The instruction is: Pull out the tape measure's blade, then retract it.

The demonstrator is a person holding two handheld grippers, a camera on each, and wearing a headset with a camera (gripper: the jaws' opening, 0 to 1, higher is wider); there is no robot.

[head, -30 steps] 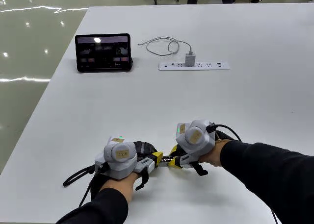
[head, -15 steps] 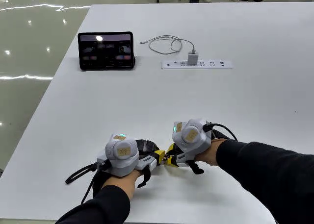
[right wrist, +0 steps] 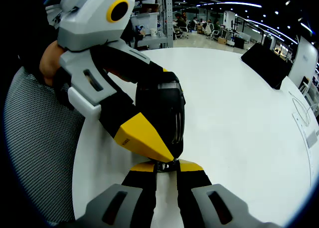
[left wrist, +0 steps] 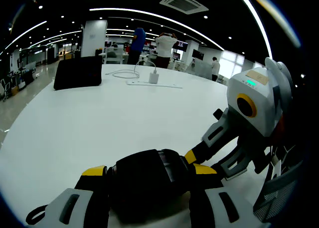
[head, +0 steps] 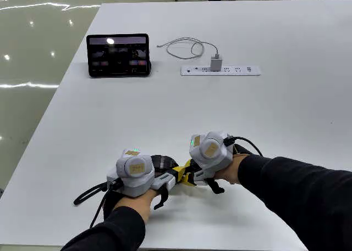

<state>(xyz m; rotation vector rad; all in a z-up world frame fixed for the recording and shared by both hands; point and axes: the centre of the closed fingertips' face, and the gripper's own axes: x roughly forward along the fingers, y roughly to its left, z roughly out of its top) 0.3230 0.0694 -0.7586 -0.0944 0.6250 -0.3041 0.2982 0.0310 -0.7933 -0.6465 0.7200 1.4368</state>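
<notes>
- Sleeves: dark, at the near edge of the head view, one on each forearm; a bare hand grips the back of each tool.
- Left claw: jaws clamped on the tape measure, one yellow-tipped finger on each flat side of its case. A black cord trails from this tool across the worktop towards the left.
- Tape measure: black case, held just over the near part of the white worktop, between the two tools. Whether it touches the surface cannot be told.
- Right claw: jaws drawn almost together, pinched on the blade tip, a small metal tab at the mouth of the case. The yellow tips sit right against the case and beside the left claw's yellow finger. No length of blade shows between tab and case.
- Tablet: dark, propped upright, screen lit, far left of the worktop, well apart from the tools.
- Power strip: white, lying flat to the right of the tablet, with a white charger plugged in.
- Cable: grey-white, looped on the worktop behind the strip, running to the charger.
- Floor: glossy, reflecting ceiling lights, beyond the worktop's left edge.
</notes>
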